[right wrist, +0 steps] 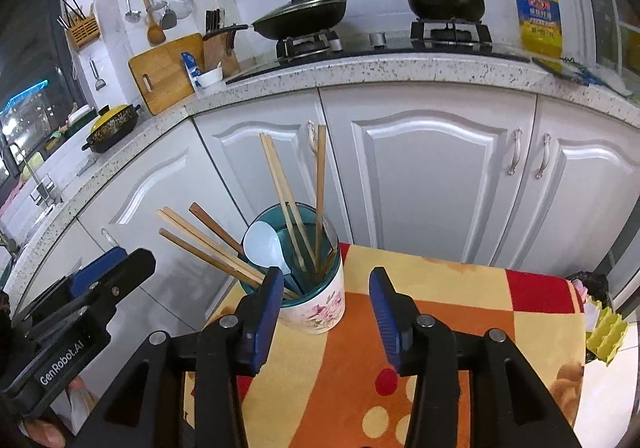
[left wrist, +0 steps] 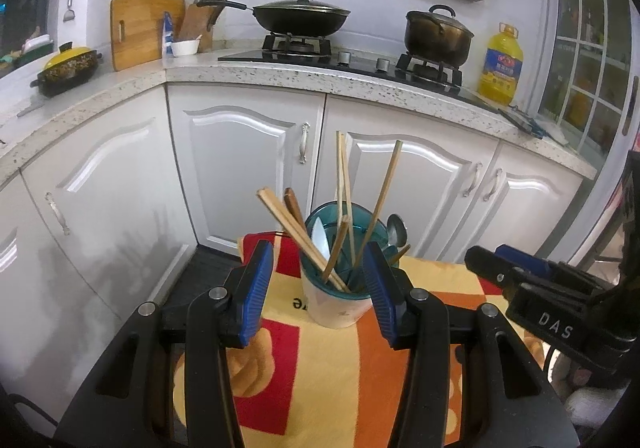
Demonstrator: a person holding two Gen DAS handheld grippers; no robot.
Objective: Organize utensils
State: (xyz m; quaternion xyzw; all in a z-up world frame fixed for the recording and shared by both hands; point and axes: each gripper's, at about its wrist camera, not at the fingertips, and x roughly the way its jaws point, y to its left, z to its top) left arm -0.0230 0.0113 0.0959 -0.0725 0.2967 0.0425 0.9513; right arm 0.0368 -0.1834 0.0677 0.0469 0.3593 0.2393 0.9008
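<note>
A white flowered utensil holder [left wrist: 336,308] [right wrist: 316,308] with a teal insert stands on a small table under an orange, yellow and red cloth [left wrist: 340,368] [right wrist: 440,308]. Several wooden chopsticks [left wrist: 344,176] [right wrist: 280,176], a white spoon [right wrist: 262,248] and a metal spoon [left wrist: 396,228] stick out of it. My left gripper [left wrist: 318,252] is open just short of the holder, and its blue pads touch nothing. My right gripper [right wrist: 326,276] is open too, with nothing between its fingers and the holder just ahead of its left finger. Each gripper shows at the edge of the other's view [left wrist: 480,260] [right wrist: 136,260].
White cabinet doors [right wrist: 432,176] stand close behind the table under a speckled countertop [left wrist: 280,72]. On it are a lidded wok [left wrist: 300,18], a dark pot [left wrist: 438,34], an oil bottle [left wrist: 500,66], a cutting board [left wrist: 140,28] and a yellow-lidded casserole [left wrist: 68,68]. A yellow carton [right wrist: 604,332] lies right of the table.
</note>
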